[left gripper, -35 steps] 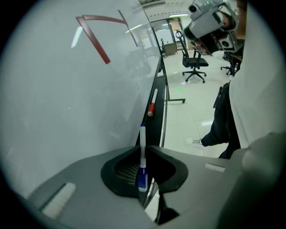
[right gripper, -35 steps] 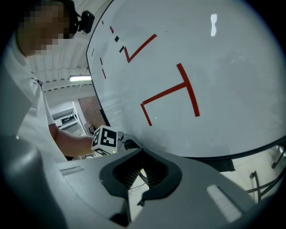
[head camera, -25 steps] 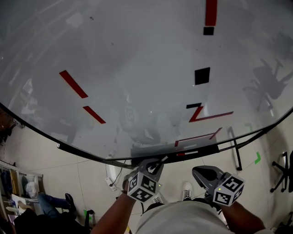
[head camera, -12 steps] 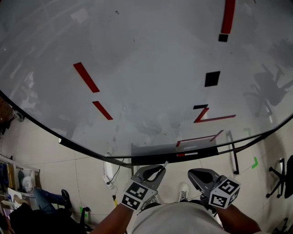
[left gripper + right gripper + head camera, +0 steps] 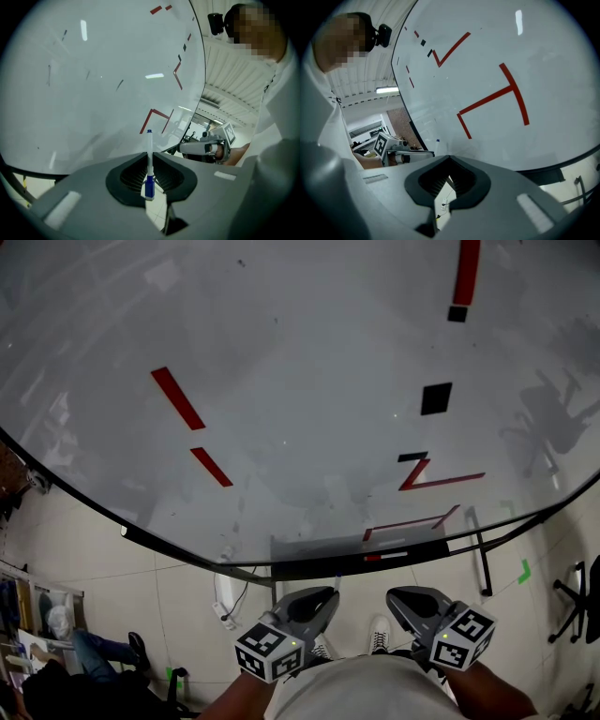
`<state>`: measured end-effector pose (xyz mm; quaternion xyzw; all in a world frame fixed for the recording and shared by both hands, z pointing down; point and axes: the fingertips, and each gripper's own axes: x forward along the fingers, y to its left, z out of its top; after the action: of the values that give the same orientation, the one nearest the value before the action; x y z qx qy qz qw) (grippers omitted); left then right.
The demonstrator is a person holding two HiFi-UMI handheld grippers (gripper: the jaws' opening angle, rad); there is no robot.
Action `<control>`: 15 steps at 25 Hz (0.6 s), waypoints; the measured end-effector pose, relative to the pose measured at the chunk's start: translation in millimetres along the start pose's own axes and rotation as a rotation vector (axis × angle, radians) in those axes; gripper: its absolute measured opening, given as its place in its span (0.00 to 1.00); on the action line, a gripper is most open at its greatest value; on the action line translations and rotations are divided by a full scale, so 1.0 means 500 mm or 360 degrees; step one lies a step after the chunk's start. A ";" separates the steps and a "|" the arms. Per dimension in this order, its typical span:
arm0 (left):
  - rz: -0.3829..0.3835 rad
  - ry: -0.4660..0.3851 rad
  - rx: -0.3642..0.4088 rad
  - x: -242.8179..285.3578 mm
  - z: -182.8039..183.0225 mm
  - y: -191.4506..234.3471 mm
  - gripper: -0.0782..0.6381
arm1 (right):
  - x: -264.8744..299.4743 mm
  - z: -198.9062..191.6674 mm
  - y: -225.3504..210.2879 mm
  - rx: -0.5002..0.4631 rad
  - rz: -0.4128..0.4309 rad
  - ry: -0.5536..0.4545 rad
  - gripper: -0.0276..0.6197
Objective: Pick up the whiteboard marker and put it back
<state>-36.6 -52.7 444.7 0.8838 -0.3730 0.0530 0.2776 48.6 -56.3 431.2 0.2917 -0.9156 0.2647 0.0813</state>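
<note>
The left tool (image 5: 150, 159) is seen closed on the whiteboard marker (image 5: 149, 143). The marker lies lengthwise between the jaws, its blue end back in the throat and its white barrel reaching out past the tips toward the whiteboard (image 5: 300, 381). In the head view this tool (image 5: 319, 601) is found at 6 o'clock, low and close to the body, and only the marker's thin tip (image 5: 336, 583) shows above it. The right tool (image 5: 449, 159) is seen with its jaws brought together at the tips and nothing between them; it is held at 5 o'clock (image 5: 401, 596), just beside the left one.

The dark ledge (image 5: 309, 567) along the board's lower edge lies just above both tools, toward 12 o'clock from them. A small red-and-white item (image 5: 384, 556) rests on it, too small to be identified.

The marker is judged light, stiff and smooth-walled, so it can pivot or slide under a light squeeze. It is best held at mid-barrel, across its width. The ledge is judged the likely place for its return, and a low, level release is advised, since a round barrel rolls readily.
</note>
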 end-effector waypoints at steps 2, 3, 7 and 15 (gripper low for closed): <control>-0.0019 -0.0041 -0.0014 -0.007 0.008 -0.010 0.19 | 0.001 0.000 0.003 -0.0012 0.0002 -0.0002 0.05; -0.0037 -0.0064 -0.0025 -0.011 0.011 -0.016 0.19 | 0.002 -0.001 0.005 -0.0024 0.0001 -0.0001 0.05; -0.0114 -0.0151 -0.0067 -0.029 0.023 -0.038 0.19 | 0.003 -0.004 0.008 -0.0067 -0.0001 0.0000 0.05; -0.0128 -0.0207 -0.0070 -0.063 0.022 -0.046 0.19 | 0.003 -0.002 0.012 -0.0084 0.0000 -0.0014 0.05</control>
<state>-44.4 -25.7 415.8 0.8932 -0.3556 -0.0240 0.2741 44.1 -52.2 429.9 0.2905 -0.9226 0.2393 0.0848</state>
